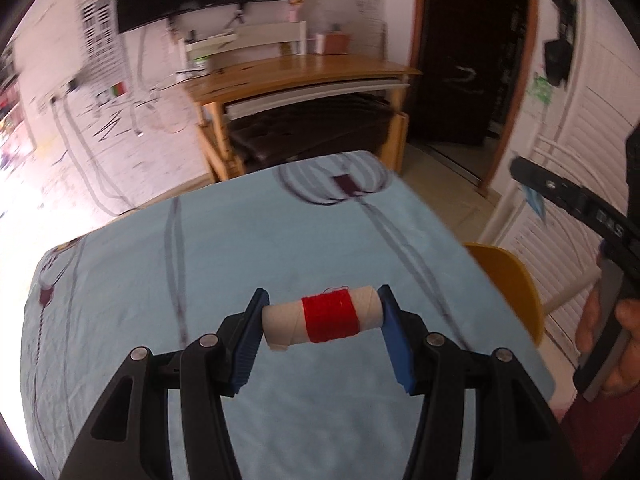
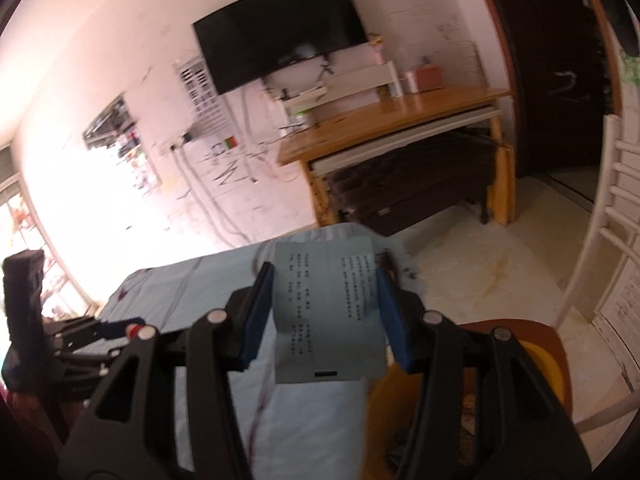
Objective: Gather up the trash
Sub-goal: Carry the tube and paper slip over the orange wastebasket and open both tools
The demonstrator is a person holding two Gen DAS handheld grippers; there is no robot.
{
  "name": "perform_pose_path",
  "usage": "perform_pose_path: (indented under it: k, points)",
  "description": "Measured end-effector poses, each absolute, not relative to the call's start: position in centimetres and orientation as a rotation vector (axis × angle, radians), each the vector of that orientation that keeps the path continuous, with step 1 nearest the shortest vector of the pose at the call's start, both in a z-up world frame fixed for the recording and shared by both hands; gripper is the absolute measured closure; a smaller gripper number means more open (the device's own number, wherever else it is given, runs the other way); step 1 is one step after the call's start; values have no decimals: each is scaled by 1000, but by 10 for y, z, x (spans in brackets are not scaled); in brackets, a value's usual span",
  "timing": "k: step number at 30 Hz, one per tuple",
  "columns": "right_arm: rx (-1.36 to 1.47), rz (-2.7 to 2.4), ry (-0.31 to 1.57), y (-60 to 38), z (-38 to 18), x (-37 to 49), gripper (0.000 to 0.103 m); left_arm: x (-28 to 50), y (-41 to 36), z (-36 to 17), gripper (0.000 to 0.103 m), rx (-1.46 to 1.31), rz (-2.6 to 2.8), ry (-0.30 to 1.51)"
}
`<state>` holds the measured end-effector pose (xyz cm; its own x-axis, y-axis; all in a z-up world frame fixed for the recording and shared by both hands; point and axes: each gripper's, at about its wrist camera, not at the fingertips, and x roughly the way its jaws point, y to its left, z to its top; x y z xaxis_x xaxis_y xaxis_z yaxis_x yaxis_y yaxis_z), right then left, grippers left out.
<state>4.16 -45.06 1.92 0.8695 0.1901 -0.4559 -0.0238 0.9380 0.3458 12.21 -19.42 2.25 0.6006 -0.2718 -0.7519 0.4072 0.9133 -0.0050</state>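
Observation:
My left gripper [image 1: 322, 322] is shut on a cardboard spool [image 1: 322, 320] wound with red thread, held crosswise between the blue pads above the light blue tablecloth [image 1: 240, 248]. My right gripper [image 2: 326, 312] is shut on a pale printed paper slip [image 2: 326, 312], which stands upright between its pads over the table's right edge. The right gripper's body [image 1: 576, 204] and the hand holding it show at the right in the left wrist view. The left gripper [image 2: 96, 328] shows at the lower left in the right wrist view.
A yellow round container [image 1: 508, 280] sits beside the table's right edge; it also shows under the right gripper [image 2: 536, 364]. A wooden desk [image 1: 304, 72] with a dark bench under it stands ahead, below a wall TV [image 2: 280, 28]. White slatted doors [image 1: 592, 92] are at the right.

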Motion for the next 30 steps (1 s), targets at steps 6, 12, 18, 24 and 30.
perform_pose_path:
  k: [6,12,18,24,30]
  points:
    - [346,-17,537,-484,7,41,54,112,-234,17,52,238,-465,849]
    - [339,-106,610,-510,-13,44,54,103,-265,12,52,281,-511,852]
    - [352,-145,649,-522,-27,44,51,102,-288,9,52,297,-550,869]
    - [384,-138,611,-530,-23,40,43,105,-309,6,52,290,-594,885]
    - [423,-155,542,-541,-7,22,38,119,-350,-8,52,298,-614,897]
